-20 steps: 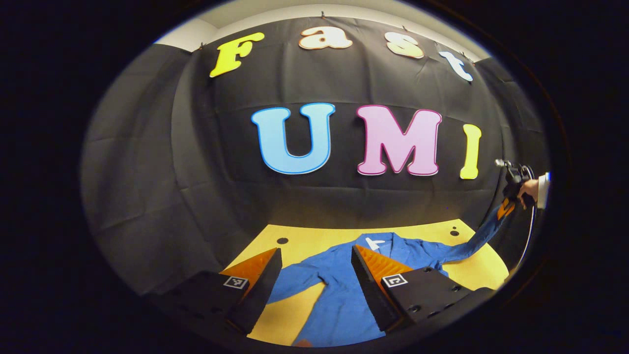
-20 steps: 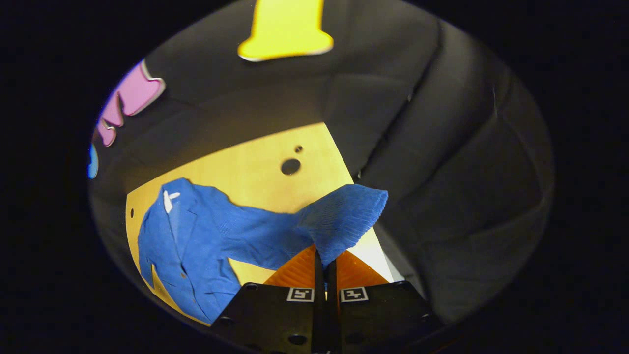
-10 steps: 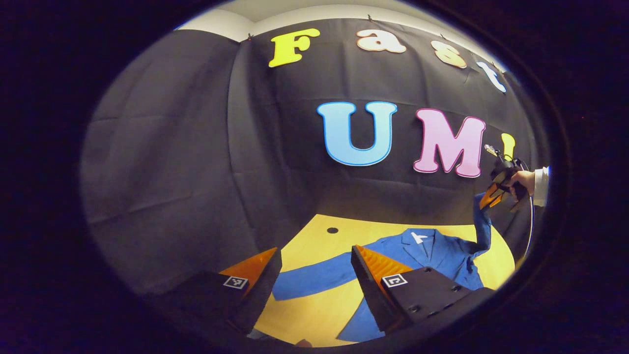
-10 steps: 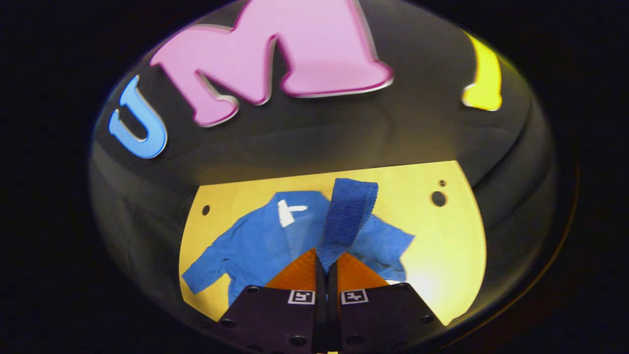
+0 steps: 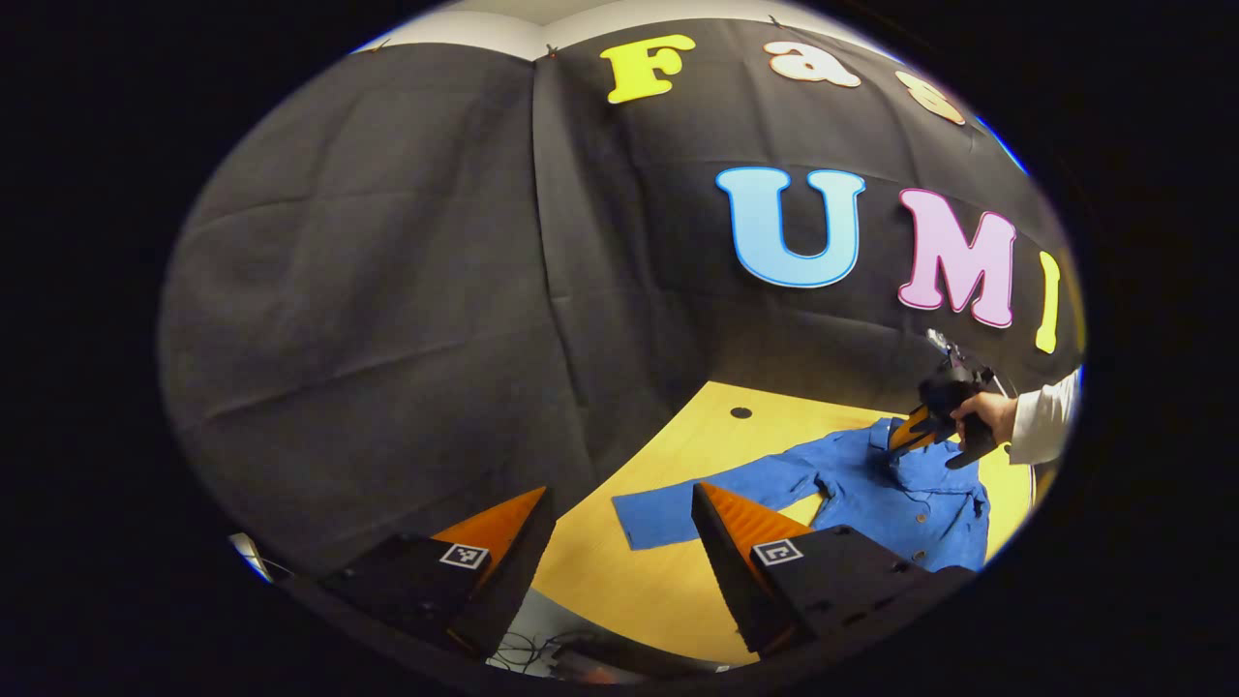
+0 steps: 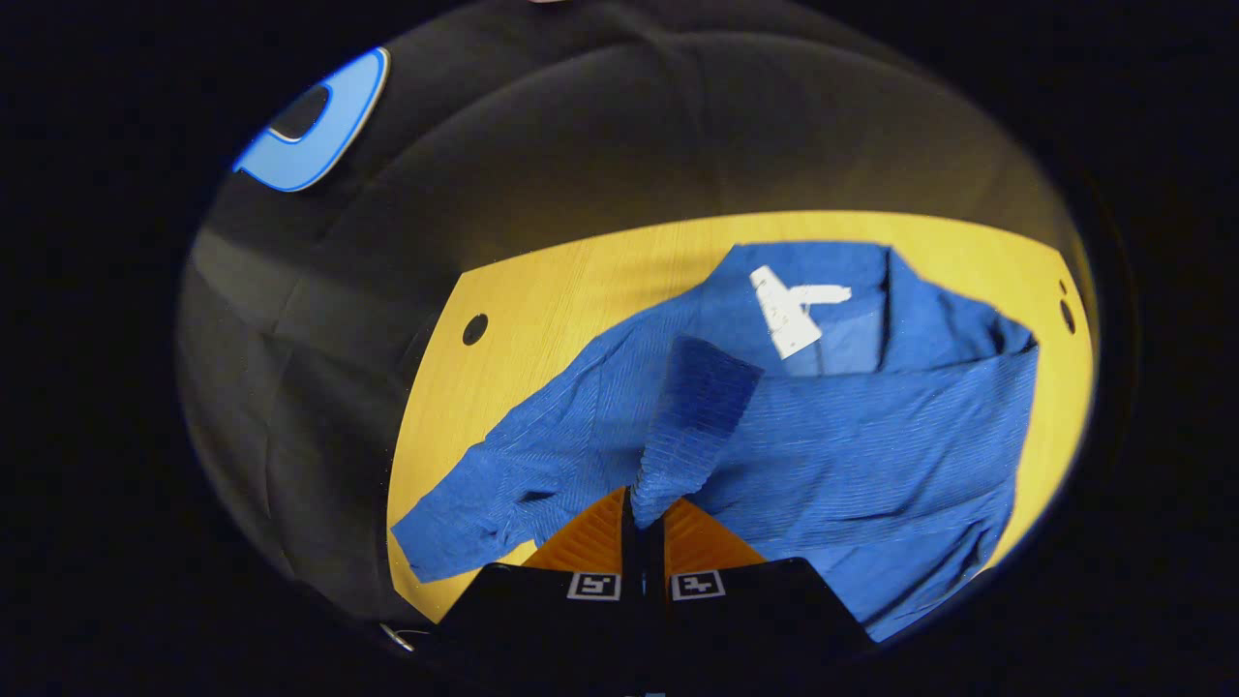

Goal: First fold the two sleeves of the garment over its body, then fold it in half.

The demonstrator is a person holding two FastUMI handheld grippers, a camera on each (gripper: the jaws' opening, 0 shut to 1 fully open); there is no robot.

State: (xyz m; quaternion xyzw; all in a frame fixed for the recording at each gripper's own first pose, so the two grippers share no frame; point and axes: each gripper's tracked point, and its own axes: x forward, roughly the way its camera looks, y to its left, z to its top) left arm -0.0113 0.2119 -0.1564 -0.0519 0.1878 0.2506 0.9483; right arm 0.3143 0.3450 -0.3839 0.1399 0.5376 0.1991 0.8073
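Jaws of the right gripper (image 6: 644, 503) are closed tight on the cuff (image 6: 692, 416) of one sleeve, both fingers pressing the ribbed end, which stands up in front of the camera. A sec ago that cuff hung out past the table's right edge w/ the sleeve stretched; half a sec ago it was lifted upright over the shirt; now it's carried in over the shirt (image 6: 871, 436) body, just below the collar tag (image 6: 789, 310), w/ the sleeve draped across the chest. So fold no. 1 is nearly laid, in my judgement: what's left is to lower the cuff onto the body and let go.

Left gripper (image 5: 615, 542) has its jaws wide open, nothing between them, held up off the table (image 5: 619, 590) at the edge nearest its camera. Its view has swung over the last sec, and the shirt now sits farther off, toward the table's far right.

Other sleeve (image 5: 697, 499) lies flat, stretched out straight from the shirt toward the table's left side, untouched; its end shows between the left fingers in the left gripper view. Farther off in that view, the right gripper (image 5: 915, 431) and the hand (image 5: 982, 416) holding it hover right over the collar area, white cuff of the person's own sleeve (image 5: 1041, 426) behind.

Next, prob.: release, then the left takes the flat sleeve. Half-fold not started. Risk: the cuff springing back off the body if dropped too high.
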